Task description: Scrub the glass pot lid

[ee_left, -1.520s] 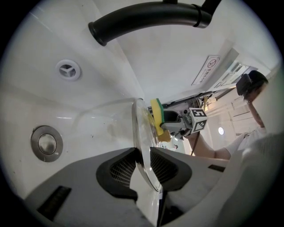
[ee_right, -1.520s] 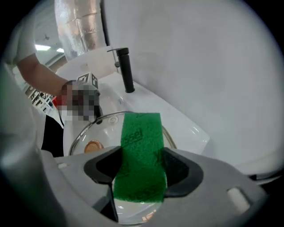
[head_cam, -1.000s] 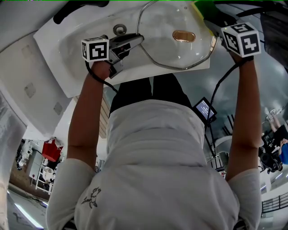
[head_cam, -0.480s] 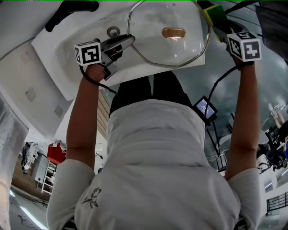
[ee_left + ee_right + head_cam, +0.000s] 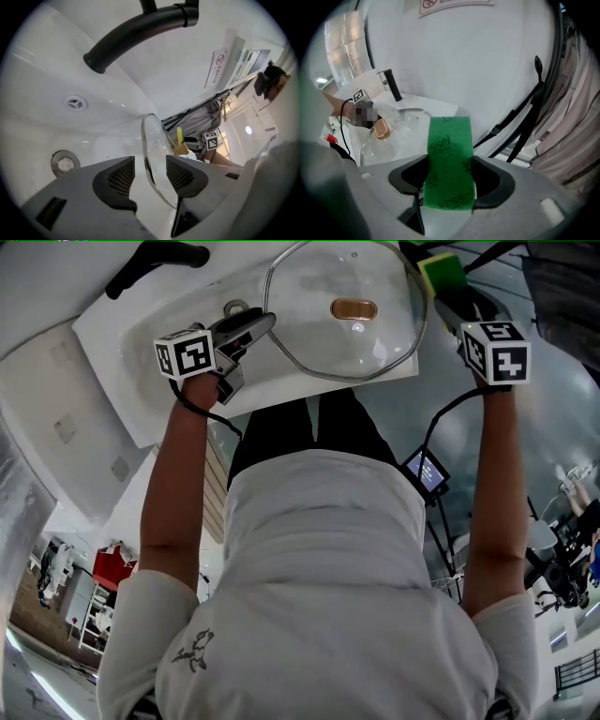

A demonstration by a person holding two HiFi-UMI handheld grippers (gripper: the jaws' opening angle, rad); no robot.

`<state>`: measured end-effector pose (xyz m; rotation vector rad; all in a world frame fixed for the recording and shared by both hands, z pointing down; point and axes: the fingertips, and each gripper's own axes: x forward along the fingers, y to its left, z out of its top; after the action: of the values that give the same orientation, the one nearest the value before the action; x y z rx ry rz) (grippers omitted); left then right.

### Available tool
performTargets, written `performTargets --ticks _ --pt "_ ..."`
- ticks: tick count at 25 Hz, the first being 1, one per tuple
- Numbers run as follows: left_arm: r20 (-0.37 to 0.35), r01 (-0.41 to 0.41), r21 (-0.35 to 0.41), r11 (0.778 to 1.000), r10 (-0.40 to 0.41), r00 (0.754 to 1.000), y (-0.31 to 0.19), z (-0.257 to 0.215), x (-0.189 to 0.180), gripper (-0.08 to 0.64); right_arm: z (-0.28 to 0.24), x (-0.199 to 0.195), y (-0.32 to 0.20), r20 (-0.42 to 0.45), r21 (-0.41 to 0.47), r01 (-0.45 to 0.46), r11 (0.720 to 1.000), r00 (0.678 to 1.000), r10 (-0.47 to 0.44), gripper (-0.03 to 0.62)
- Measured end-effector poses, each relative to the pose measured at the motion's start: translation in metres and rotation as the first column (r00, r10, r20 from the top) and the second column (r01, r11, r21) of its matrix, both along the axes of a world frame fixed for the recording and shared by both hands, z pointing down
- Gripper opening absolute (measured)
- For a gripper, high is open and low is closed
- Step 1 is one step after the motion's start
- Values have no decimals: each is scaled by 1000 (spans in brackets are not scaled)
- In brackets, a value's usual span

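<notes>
The glass pot lid with a copper-coloured knob stands on its edge in the white sink. My left gripper is at the lid's left rim. In the left gripper view the rim passes between the jaws with a gap on each side, and the jaws are opening. My right gripper is at the lid's right edge, shut on a green and yellow sponge. The right gripper view has the green sponge clamped between the pads, with the lid beyond it.
A black faucet arches over the basin. The metal drain lies at the lower left, and a round overflow fitting sits in the basin wall. Black cables and grey cloth hang at the right of the sink.
In the head view the lid and both grippers have shifted a little left and up. The sponge now sits higher beside the lid's right rim.
</notes>
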<state>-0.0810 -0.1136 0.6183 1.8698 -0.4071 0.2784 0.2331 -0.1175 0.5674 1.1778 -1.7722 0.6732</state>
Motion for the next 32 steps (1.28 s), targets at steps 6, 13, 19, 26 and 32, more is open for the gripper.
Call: performTargets --ticks 6,13,19,26,32 --pt "91 98 111 989 -109 990 -14 -24 -24 218 -32 -38 5 58 65 34 997 998 -38 291" --pt "120 141 299 944 -184 976 -25 -101 -37 218 -87 -83 15 133 176 79 981 986 -103 291" --pt "106 146 447 882 -214 971 -14 -180 -21 218 -149 -111 27 167 303 140 943 966 -197 292" --pt "86 152 573 805 -243 966 10 -259 -19 218 -228 -131 47 189 447 197 873 933 -307 293" --pt "56 151 704 694 -266 962 28 -331 -4 218 -290 -127 64 207 559 195 806 909 -362 293"
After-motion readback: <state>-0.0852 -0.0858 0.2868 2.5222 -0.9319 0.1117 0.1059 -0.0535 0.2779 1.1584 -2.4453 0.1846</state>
